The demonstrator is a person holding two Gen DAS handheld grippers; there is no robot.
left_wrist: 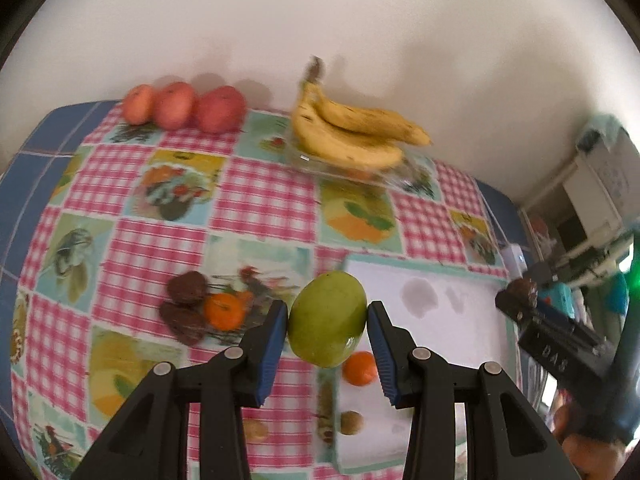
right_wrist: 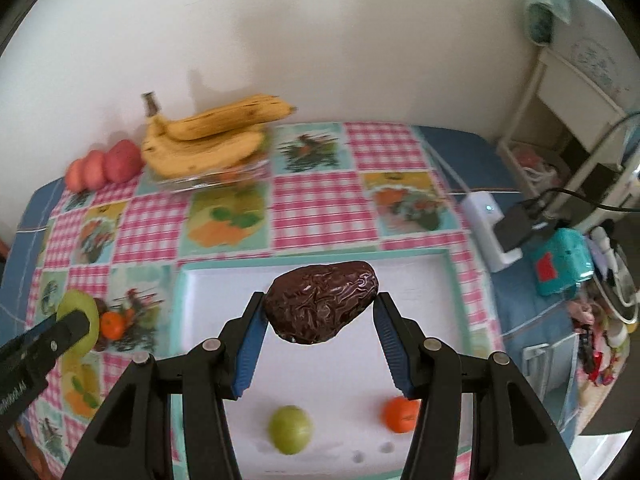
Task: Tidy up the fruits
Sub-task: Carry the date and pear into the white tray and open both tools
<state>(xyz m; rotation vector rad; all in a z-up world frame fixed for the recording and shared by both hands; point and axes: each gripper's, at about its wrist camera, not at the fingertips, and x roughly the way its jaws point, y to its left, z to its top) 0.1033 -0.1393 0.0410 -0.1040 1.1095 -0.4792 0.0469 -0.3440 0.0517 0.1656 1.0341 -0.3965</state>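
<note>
1. Above the patterned tablecloth [left_wrist: 260, 200], the left gripper [left_wrist: 327, 316] is closed on a green mango [left_wrist: 327, 318], lifted clear of the surface. Its blue pads [left_wrist: 272, 344] meet the fruit only at its widest flanks. Risk: the smooth, rounded skin could slide out forward or downward if the grip loosens or the tool tilts.

2. Over the white tray [right_wrist: 420, 280], the right gripper [right_wrist: 320, 312] clamps a wrinkled dark fruit [right_wrist: 322, 302], which is held aloft. Contact looks narrow, at the two ends of the fruit. Risk: it could pivot between the jaws and drop.

3. On the tray below lie a small green fruit [right_wrist: 290, 430] and a small orange [right_wrist: 402, 414], well apart. Risk: either held fruit, if released from height, may strike these and send them rolling; the tray rim appears low.

4. On the cloth to the left sit two more dark fruits [left_wrist: 185, 308] touching another orange [left_wrist: 224, 311]. Risk: a low leftward pass with the mango could knock this cluster.

5. Both tools work near the same tray. Risk: collision between grippers if both move in together.

6. At the far edge, bananas [left_wrist: 352, 136] rest on a glass dish [left_wrist: 384, 176], and three red fruits [left_wrist: 184, 106] stand by the wall. Both are well apart from the grippers; no immediate hazard is judged.
</note>
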